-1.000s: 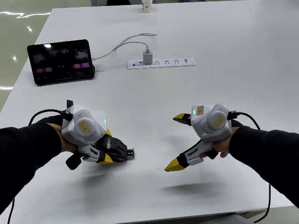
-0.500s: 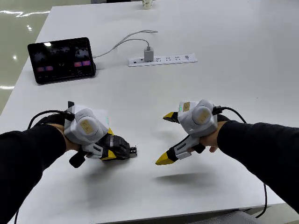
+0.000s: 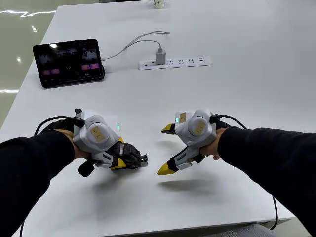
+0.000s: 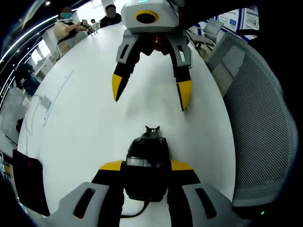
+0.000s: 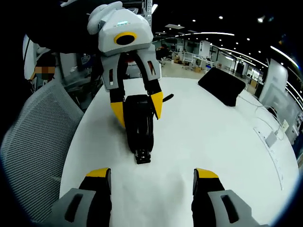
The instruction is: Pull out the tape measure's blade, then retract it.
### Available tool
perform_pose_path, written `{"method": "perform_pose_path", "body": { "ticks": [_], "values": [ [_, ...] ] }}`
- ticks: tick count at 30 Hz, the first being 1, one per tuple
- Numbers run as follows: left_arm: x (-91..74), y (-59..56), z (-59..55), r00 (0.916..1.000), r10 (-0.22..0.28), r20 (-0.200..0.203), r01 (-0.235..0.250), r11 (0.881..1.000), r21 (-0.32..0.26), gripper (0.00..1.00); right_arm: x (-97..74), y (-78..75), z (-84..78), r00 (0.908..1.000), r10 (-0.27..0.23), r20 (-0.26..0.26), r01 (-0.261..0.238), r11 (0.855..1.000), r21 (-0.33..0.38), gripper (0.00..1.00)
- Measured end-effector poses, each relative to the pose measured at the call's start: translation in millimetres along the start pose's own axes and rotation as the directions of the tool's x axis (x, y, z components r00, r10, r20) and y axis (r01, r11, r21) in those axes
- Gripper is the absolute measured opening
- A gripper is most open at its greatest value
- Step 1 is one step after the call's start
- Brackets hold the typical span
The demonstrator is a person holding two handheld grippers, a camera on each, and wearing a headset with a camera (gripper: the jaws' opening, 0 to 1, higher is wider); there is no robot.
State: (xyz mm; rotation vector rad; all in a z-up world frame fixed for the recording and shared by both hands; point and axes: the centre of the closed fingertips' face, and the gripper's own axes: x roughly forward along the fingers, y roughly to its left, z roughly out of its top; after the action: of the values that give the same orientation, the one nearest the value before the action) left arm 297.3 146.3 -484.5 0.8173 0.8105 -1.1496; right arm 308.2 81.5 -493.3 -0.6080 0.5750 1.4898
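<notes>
A black tape measure is clamped in my left gripper, low over the white table at the near left. Its blade hook pokes out to the right, with almost no blade drawn. In the left gripper view the tape measure sits between the yellow-tipped jaws, hook pointing ahead. My right gripper is open, jaws wide apart, just right of the hook and apart from it. In the right gripper view my right gripper faces the tape measure and its hook.
A dark tablet stands at the far left. A white power strip with a charger and cable lies behind the grippers. A cup is at the far edge. A mesh chair stands beside the table.
My right gripper has moved left, closing in on the tape measure's hook, still open. The left gripper has kept its hold and barely shifted.
</notes>
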Motion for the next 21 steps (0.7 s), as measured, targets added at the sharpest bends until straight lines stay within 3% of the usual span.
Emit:
{"method": "perform_pose_path", "body": {
  "ticks": [7, 14, 21],
  "values": [
    [1.4, -0.1, -0.1, 1.0, -0.002, 0.005, 0.002, 1.0, -0.005, 0.29, 11.2, 3.1, 3.4, 0.9996, 0.019, -0.019, -0.02, 0.999, -0.036, 0.53],
    [1.7, 0.6, -0.6, 1.0, -0.001, 0.002, 0.001, 1.0, -0.003, 0.29, 24.4, 7.8, 4.7, 0.9986, 0.038, -0.036, -0.039, 0.998, -0.049, 0.45],
    [1.7, 0.8, -0.5, 1.0, 0.002, 0.003, -0.002, 1.0, -0.003, 0.29, 33.3, 8.0, 8.2, 0.9985, 0.042, -0.037, -0.042, 0.999, -0.015, 0.38]
  ]
}}
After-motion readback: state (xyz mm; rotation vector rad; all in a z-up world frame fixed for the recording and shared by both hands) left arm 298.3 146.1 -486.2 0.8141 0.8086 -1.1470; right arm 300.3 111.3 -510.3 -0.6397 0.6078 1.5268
